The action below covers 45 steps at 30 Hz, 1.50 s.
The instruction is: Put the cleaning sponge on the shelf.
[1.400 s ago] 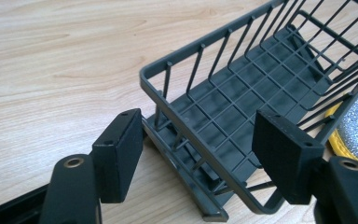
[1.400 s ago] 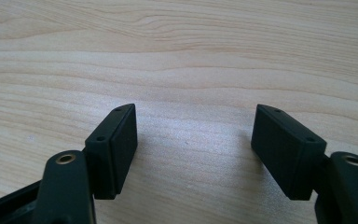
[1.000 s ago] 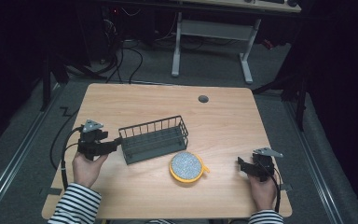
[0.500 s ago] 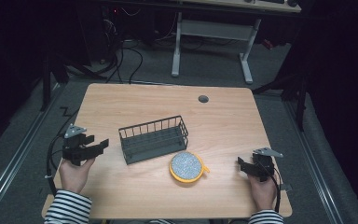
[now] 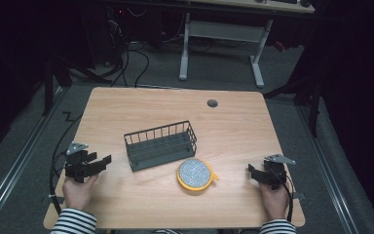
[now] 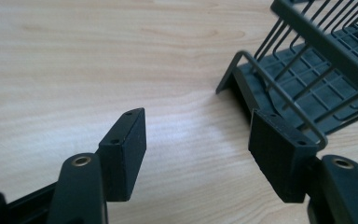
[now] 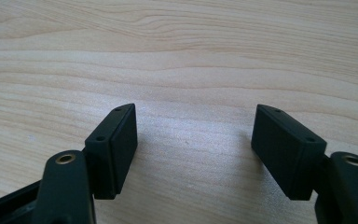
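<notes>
The high view looks forward and down from the near edge over the whole table (image 5: 126, 112). The left claw (image 6: 196, 149) camera sits close above the wood, facing the wire basket (image 6: 317, 79) that both views share. The right claw (image 7: 193, 149) camera looks closely along bare tabletop.

Your right gripper (image 7: 193, 154) looks down along its two black jaws at the bare counter (image 7: 177, 51), a pale wood surface with grain lines running across the picture. The jaws stand wide apart, with plain wood between them and nothing held. Each flat rectangular pad shows two small screw holes along its top edge, and a brass-coloured rivet sits in each arm below. Soft shadows lie on the wood beside the pads.
</notes>
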Each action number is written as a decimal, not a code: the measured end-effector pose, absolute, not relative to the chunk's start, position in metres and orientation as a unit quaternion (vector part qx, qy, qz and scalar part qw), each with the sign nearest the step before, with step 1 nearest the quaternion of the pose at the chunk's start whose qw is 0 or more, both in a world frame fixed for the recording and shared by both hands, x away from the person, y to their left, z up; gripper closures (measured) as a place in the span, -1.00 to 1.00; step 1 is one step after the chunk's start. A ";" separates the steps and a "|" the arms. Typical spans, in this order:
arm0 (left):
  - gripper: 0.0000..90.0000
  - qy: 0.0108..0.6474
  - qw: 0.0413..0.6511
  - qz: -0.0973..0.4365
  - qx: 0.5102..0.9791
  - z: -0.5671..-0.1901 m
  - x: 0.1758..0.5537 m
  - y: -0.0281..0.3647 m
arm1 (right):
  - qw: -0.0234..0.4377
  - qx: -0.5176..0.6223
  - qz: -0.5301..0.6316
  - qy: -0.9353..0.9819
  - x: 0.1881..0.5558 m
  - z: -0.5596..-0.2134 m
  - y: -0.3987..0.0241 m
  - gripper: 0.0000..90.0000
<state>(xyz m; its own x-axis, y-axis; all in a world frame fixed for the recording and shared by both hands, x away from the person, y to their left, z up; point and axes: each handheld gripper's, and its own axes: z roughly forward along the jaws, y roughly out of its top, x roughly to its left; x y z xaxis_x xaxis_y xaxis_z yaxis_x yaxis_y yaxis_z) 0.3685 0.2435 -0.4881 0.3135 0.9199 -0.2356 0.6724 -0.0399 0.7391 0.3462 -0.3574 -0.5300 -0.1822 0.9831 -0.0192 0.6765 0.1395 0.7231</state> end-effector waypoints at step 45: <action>-0.38 0.576 0.320 0.248 0.710 -0.537 0.368 0.244 | 0.256 0.586 0.300 0.708 0.348 -0.530 -0.357 -0.27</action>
<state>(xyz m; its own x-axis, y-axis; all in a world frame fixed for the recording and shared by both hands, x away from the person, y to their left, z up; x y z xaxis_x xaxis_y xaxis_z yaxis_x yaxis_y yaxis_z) 0.3678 0.2440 -0.5373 0.2134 0.9768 -0.0169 0.6598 -0.1314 0.7399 0.3475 -0.3574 -0.5299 -0.1818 0.9833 -0.0110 0.6760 0.1331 0.7247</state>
